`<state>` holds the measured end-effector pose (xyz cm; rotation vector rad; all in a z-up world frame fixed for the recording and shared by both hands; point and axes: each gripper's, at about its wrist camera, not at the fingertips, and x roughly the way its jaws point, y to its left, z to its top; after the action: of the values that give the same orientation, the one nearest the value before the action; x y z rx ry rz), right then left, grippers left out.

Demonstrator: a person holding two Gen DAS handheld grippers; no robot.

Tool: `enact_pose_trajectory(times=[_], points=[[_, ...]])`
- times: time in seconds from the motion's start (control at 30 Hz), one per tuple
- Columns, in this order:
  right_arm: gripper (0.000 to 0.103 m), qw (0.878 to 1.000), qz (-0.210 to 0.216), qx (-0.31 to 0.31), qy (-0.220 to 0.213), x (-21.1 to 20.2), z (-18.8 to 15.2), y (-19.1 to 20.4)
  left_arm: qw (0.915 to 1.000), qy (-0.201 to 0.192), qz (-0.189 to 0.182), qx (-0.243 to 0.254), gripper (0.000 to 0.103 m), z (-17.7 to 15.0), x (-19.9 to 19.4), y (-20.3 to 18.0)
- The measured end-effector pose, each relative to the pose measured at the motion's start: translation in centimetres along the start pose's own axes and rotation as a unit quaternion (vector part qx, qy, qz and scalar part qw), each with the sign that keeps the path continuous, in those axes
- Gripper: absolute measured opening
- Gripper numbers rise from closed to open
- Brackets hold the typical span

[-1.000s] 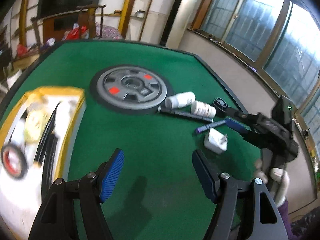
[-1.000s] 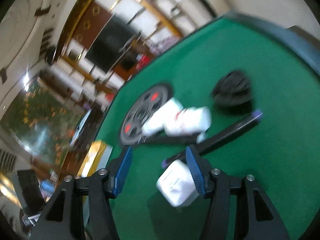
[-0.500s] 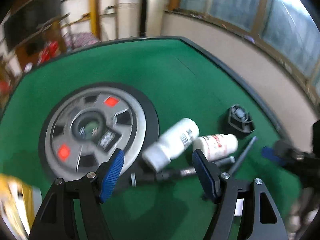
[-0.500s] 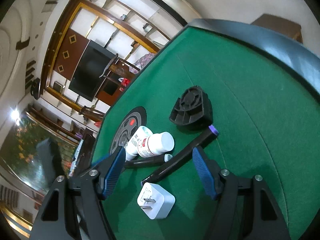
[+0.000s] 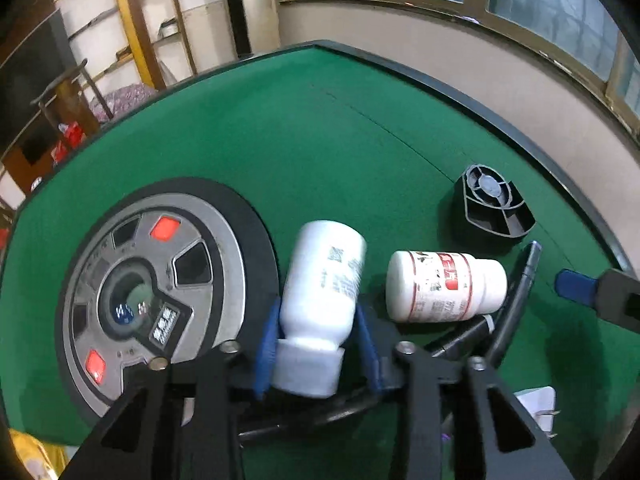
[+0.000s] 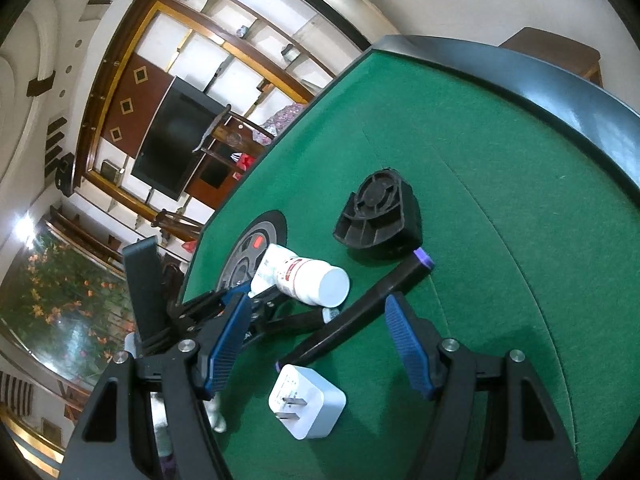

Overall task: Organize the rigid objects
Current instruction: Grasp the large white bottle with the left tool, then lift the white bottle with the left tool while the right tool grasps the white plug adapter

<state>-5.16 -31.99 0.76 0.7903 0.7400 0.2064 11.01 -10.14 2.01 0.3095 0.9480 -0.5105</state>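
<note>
Left wrist view: left gripper (image 5: 316, 344), jaws just closing, is now clamping the plain white plastic bottle (image 5: 322, 280) lying beside the grey iron weight plate (image 5: 132, 280) on green felt. Right gripper (image 6: 316, 348) is hovering open-jawed over the white square plug adapter (image 6: 306, 406), gripping nothing; the bottle is becoming liftable.

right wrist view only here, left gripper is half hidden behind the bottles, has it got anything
Observer: Yes. The left wrist view shows the left gripper has just been closing; its pads press on the plain bottle just above the cap.
Operator: is it touching the other bottle too
Observer: No. The red-label bottle lies apart, to the right of the fingers.
Operator: what's that disc behind, i only see a slice
Observer: A flat grey plate with two red marks; the plain bottle lies beside its rim.
</note>
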Motion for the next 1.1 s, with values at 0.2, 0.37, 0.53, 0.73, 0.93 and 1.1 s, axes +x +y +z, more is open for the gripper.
enact_pose_trajectory(times=[0.2,0.37,0.53,0.73,0.93,1.1], points=[[0.069,1.0,-0.011,-0.002,0.006,0.3,-0.1,0.0,0.9992,-0.026,-0.017,-0.025,0.036,-1.9,-3.0,0.1],[0.069,1.0,-0.018,0.0,0.013,1.0,0.1,0.0,0.9977,-0.054,-0.026,-0.031,0.036,-3.8,-7.3,-0.3],[0.069,1.0,-0.021,0.006,0.022,1.5,0.1,-0.5,0.997,-0.058,-0.026,-0.044,0.036,-7.1,-10.4,-0.2],[0.069,0.999,-0.031,-0.009,0.029,1.9,-0.1,-0.2,0.9949,-0.027,-0.029,-0.093,0.036,-12.8,-11.0,0.7],[0.069,0.999,-0.038,-0.024,0.028,1.8,-0.4,0.0,0.9912,-0.003,-0.031,-0.129,0.037,-15.5,-10.1,1.4],[0.069,0.998,-0.042,-0.032,0.027,1.8,-0.6,0.3,0.9936,-0.011,-0.008,-0.112,0.037,-14.9,-9.8,0.5]])
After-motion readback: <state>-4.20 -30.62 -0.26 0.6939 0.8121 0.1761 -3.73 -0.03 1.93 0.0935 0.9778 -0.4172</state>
